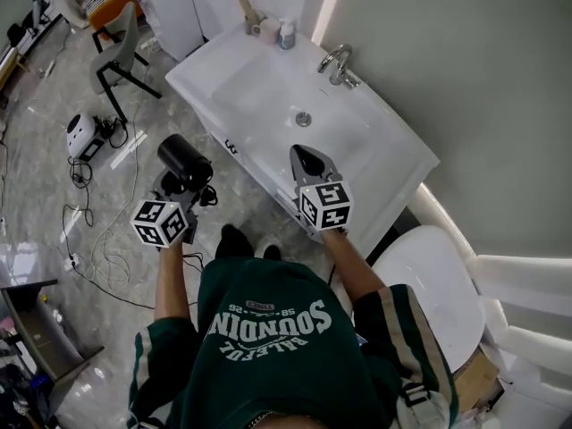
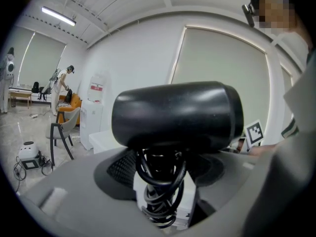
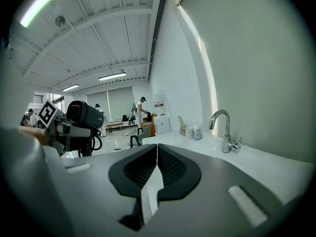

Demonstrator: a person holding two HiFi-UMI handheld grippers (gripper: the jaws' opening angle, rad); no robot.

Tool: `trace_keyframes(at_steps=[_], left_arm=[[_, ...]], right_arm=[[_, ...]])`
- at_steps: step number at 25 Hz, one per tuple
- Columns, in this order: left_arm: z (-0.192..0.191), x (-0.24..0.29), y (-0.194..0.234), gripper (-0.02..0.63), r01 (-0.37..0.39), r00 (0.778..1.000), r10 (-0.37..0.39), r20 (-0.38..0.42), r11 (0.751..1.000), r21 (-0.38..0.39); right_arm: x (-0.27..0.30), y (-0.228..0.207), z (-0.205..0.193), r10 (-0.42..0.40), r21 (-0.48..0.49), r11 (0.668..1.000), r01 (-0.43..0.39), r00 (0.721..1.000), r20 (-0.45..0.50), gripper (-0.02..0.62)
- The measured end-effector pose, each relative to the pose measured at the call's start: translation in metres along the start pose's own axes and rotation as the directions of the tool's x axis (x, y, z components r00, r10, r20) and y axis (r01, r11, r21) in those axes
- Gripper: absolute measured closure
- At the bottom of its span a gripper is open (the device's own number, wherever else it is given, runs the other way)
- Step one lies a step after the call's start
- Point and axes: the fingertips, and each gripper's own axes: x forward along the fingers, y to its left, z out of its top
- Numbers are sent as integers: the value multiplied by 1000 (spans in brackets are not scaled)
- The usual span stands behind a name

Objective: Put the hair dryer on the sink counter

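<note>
Head view: left gripper (image 1: 181, 192) clamps the black, cord-wrapped plastic hair dryer (image 1: 182, 159) over the floor beside the glossy white sink counter (image 1: 204, 76), right gripper (image 1: 311, 162) closed on nothing; best carried level, then lowered onto bare countertop.

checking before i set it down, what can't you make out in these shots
Hair dryer handle, left gripper view: wrapped cord covers it.
Sink counter, left gripper view: mostly behind the dryer body.
Containers at the counter's back corner, head view: too small to identify.
</note>
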Motion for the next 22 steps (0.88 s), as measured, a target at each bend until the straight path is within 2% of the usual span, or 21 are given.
trace_keyframes(at_steps=[8,12,17,22], left_arm=[[21,79,40,273,62,998,-62,-20,997,36],[48,131,76,273,122,992,-120,-44,991,58],[90,203,119,273,203,977,-197,-75,976,81],[118,272,146,273,292,953,-281,-117,953,84]], right_arm=[[51,-32,1,-75,39,996,75,997,3,591],[92,-50,14,-141,65,988,140,990,5,591],[144,-73,36,-231,95,969,230,973,-2,591],[189,-96,54,-311,112,944,311,950,-17,591]])
